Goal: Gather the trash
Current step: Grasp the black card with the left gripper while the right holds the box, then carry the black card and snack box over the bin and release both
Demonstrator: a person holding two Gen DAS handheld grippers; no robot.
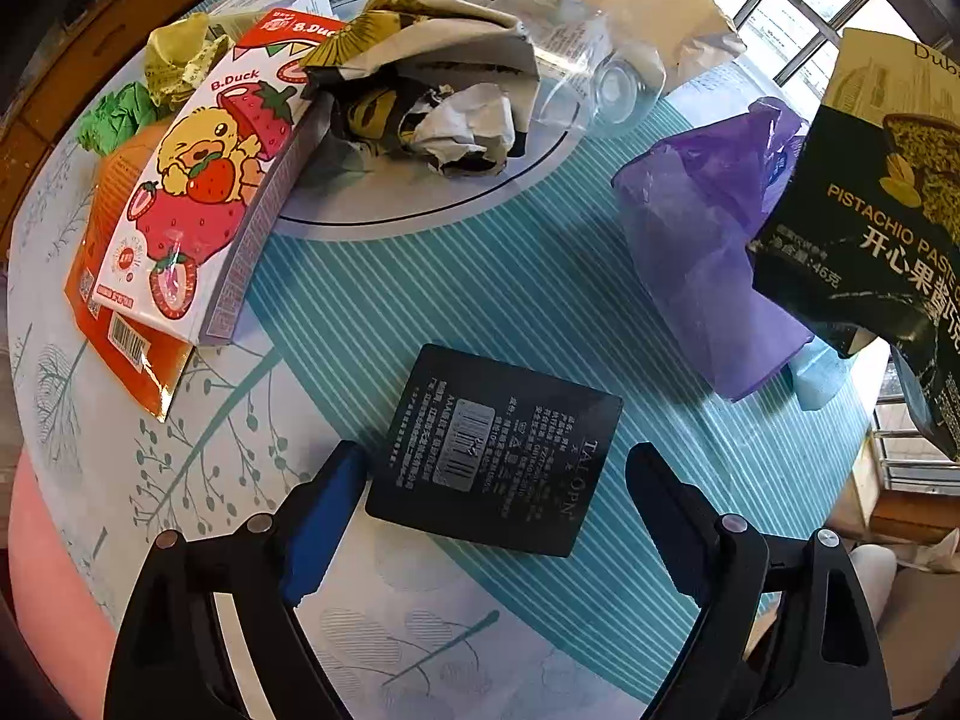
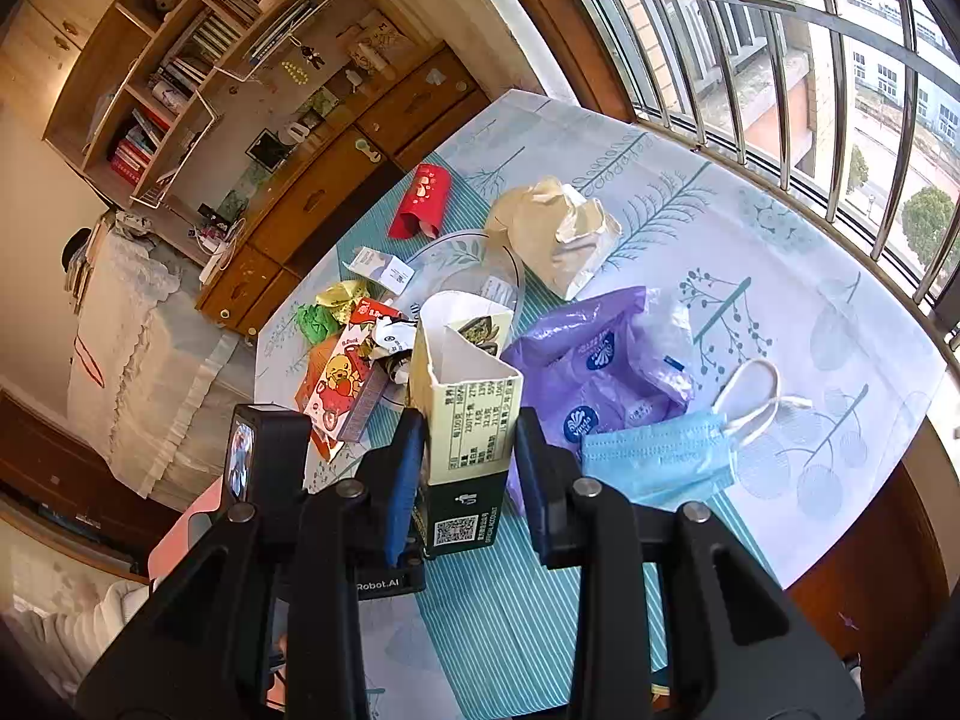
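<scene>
A flat black box (image 1: 492, 450) with a barcode label lies on the striped tablecloth. My left gripper (image 1: 495, 474) points almost straight down over it and stands open, one finger on each side of the box. My right gripper (image 2: 468, 438) is shut on a cream and dark green pistachio carton (image 2: 468, 414), held upright above the table with its top flap open. The same carton (image 1: 870, 210) shows at the right edge of the left wrist view. Beside it lies a crumpled purple plastic bag (image 2: 600, 360) (image 1: 708, 240), and a blue face mask (image 2: 660, 456) rests against the bag.
A pile sits at the table's middle and far side: a strawberry B.Duck box (image 1: 198, 192), an orange packet (image 1: 132, 348), crumpled printed paper (image 1: 432, 96), a clear plastic cup (image 1: 588, 78), beige paper (image 2: 558, 234), a red envelope (image 2: 420, 201). Window bars (image 2: 780, 90) run along the right.
</scene>
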